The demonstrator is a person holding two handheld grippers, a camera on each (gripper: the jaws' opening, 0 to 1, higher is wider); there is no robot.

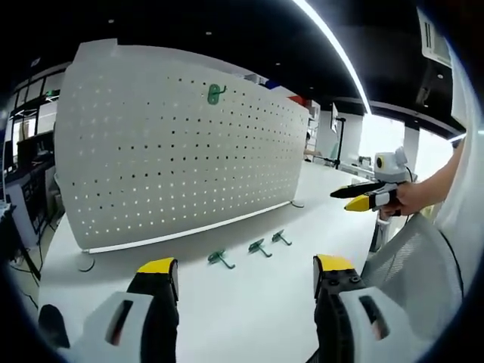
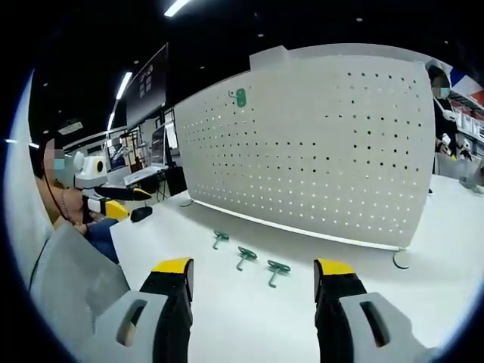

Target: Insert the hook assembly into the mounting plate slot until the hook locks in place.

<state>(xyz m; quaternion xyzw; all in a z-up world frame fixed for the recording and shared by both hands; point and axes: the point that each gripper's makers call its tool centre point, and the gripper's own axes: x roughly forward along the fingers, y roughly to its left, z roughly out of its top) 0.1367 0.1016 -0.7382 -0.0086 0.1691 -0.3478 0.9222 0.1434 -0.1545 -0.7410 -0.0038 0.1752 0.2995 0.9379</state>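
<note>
Hook assemblies, three green ones, lie loose on the white table [image 1: 249, 302] in front of the pegboard [image 1: 181, 144], which serves as the mounting plate. In the left gripper view they form a short row just before the board's lower edge: the first hook [image 1: 220, 259], the second hook [image 1: 259, 246] and the third hook [image 1: 280, 237], each apart from the others and none touching the board. A fourth green hook [image 1: 216, 94] already hangs in the holes near the board's upper edge. The left gripper [image 1: 246, 272] sits short of the row, its yellow-tipped jaws spread wide and holding nothing. The right gripper [image 1: 361, 197] shows off the board's far end, held in a person's hand [image 1: 412, 198]; whether its jaws are parted cannot be told from here.

In the right gripper view the pegboard [image 2: 318, 144] stands upright on the table [image 2: 249, 318], the mounted hook [image 2: 240, 97] near its top corner. The three loose hooks [image 2: 220, 238] [image 2: 246, 255] [image 2: 277, 269] lie in front of the board's base. The right gripper [image 2: 253, 272] hovers before them, jaws wide apart and empty. The left gripper [image 2: 113, 204] appears well off the board's end, beside the person.
</note>
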